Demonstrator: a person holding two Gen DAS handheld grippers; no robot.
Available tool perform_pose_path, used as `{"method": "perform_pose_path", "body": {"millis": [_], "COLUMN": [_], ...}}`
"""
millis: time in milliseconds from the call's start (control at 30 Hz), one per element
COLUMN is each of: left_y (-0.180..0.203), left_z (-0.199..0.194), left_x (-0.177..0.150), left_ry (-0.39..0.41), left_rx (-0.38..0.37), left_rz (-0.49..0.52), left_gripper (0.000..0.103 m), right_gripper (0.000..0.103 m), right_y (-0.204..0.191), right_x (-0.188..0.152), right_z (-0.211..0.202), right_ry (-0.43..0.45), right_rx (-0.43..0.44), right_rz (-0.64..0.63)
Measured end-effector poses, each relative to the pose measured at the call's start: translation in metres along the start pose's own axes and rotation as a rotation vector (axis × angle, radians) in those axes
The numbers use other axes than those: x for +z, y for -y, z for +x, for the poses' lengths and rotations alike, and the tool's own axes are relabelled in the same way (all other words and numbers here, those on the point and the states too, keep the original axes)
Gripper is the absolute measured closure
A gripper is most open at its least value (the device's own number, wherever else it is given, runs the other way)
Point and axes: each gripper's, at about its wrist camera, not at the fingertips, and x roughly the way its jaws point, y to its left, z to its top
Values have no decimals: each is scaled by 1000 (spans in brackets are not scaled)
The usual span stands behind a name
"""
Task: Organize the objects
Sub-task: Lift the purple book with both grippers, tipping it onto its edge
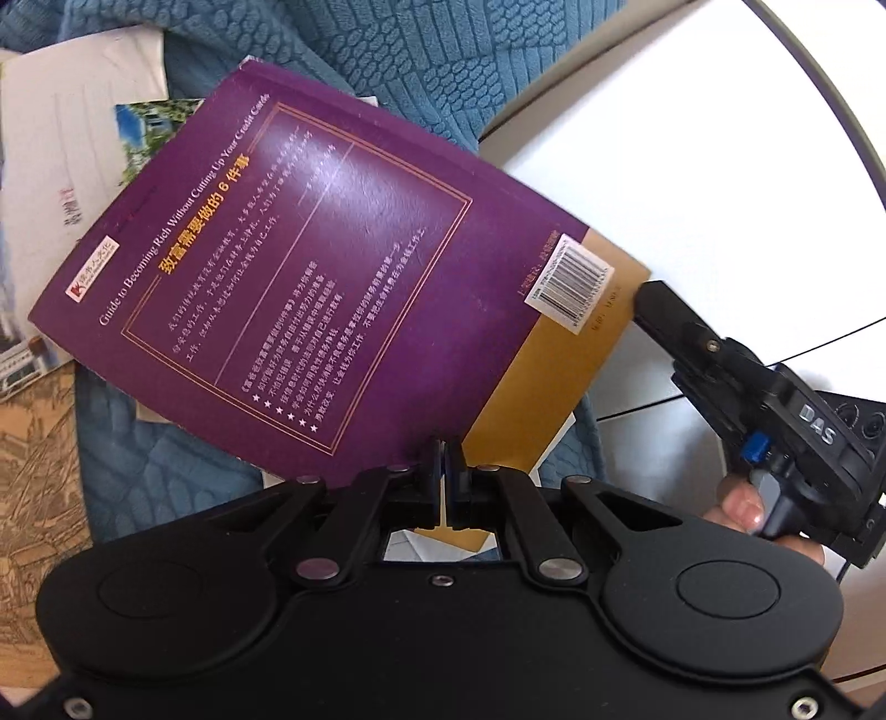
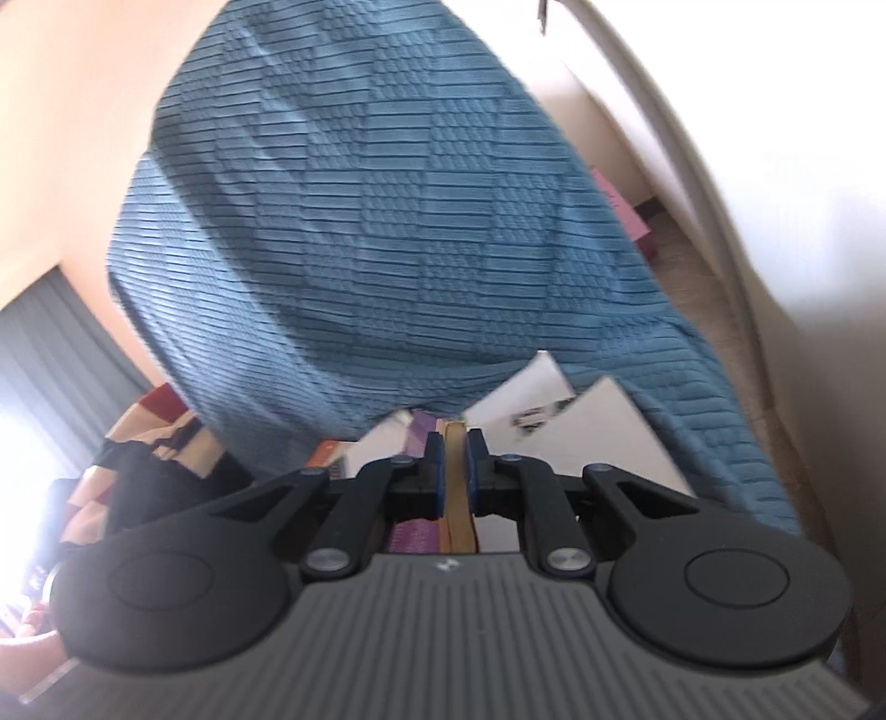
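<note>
Lying along the left edge of a blue textured blanket [image 1: 421,50], loose papers spread out: a white printed sheet [image 1: 61,166], a photo card with sky and trees [image 1: 147,133], and below them a brown sheet with line drawings [image 1: 33,476] at the blanket's lower left. Above the blanket's middle a purple paperback [image 1: 288,266] is held up, its back cover facing the left wrist camera, with gold-framed Chinese text, an English subtitle line, a mustard band along the bottom and a white barcode sticker [image 1: 573,282] near the right corner. The left gripper [image 1: 443,471] is clamped on the book's lower edge, its blue-padded jaws drawn together with only the cover's thickness between them. To the right, the right gripper [image 1: 645,296] pinches the book's barcode corner from the side, and a person's fingers [image 1: 742,504] wrap its handle. Past the blanket's right edge, a white surface with a curved grey rim [image 1: 692,127] fills the corner of the left wrist view. In the right wrist view, the right gripper [image 2: 455,462] has its blue pads pressed on the book's mustard edge [image 2: 457,487], the jaws nearly together on it. White pages [image 2: 581,437] lie just beyond on the blanket [image 2: 387,221], which stretches away toward a cream wall [image 2: 72,111], with grey curtains [image 2: 44,354] at far left.
</note>
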Motion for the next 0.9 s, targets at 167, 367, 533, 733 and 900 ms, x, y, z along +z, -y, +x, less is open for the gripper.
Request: {"method": "perform_pose_path", "body": {"millis": [167,367,533,733,900], "left_y": [-12,-25,-35,-58,-83], "left_z": [-9,-20,-30,-52,-74], "left_x": [-3,-8,-15,-25,-30], "left_ry": [10,17,27,88,172], "left_rx": [-22,-27,-23,-67,-131], "left_rz": [-41,-79,-106,-203,-331], "left_gripper": [100,103,103,99,88], "right_gripper": [93,92,92,92,93], "right_y": [-30,-60,-82,-94,-105], "right_x": [-2,-9,-21,-34,-43], "right_z": [3,2,3,6,15], "right_ry": [-30,-76,-114,-145,-180], "right_rx": [56,118,142,150,169], "right_rz": [-67,-127,-168,-161,-162]}}
